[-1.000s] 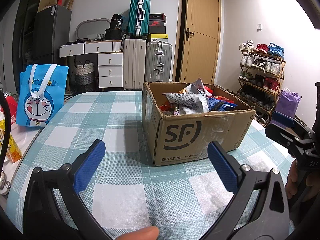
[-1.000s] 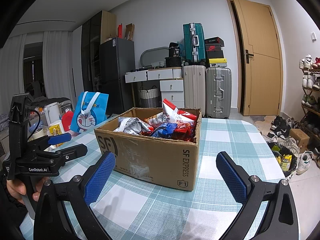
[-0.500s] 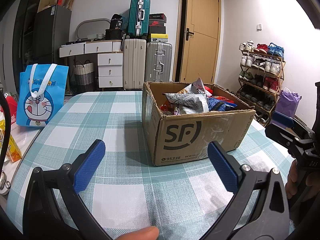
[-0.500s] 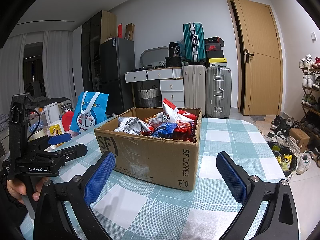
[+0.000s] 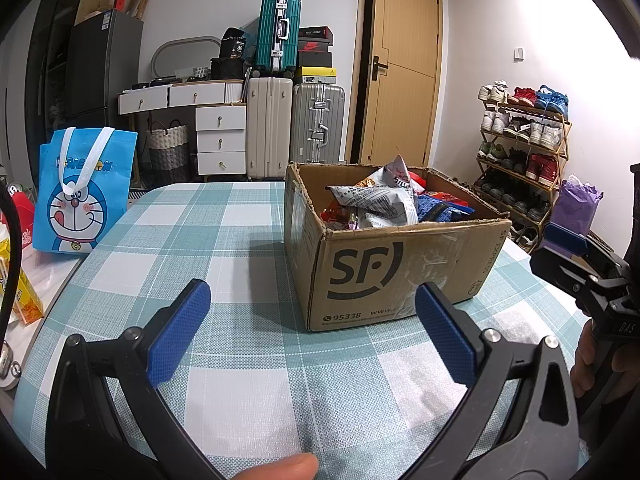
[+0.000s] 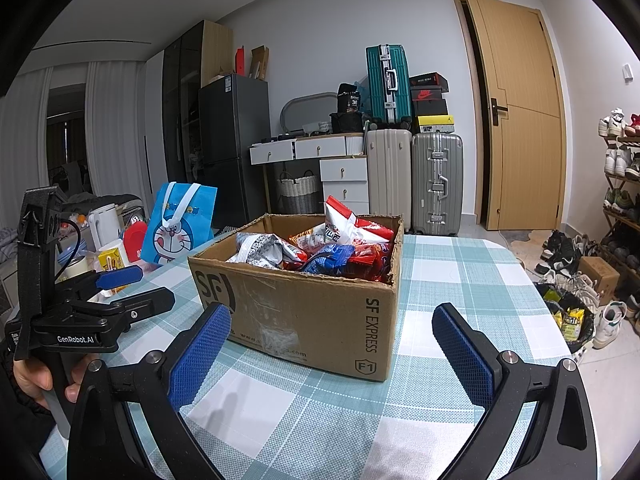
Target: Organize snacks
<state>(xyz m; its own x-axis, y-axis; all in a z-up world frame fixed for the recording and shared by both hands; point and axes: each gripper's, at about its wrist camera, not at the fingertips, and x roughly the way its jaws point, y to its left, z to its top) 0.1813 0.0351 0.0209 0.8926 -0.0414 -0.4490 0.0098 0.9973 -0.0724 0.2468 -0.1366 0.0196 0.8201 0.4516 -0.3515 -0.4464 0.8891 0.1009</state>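
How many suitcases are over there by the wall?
3. A cream suitcase and a silver suitcase stand side by side on the floor beside the white drawers. A teal suitcase stands upright on top of them. More could be hidden behind.

Blue Doraemon bag [image 5: 85,190], stacked suitcases [image 5: 294,110], shoe rack [image 5: 520,152], wooden door [image 6: 520,116]

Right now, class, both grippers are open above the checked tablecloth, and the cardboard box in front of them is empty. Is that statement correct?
Not quite. The cardboard box is not empty: the right wrist view shows snack packets piled inside it, reaching above the rim. The rest holds: the left gripper and right gripper are both open above the checked tablecloth.
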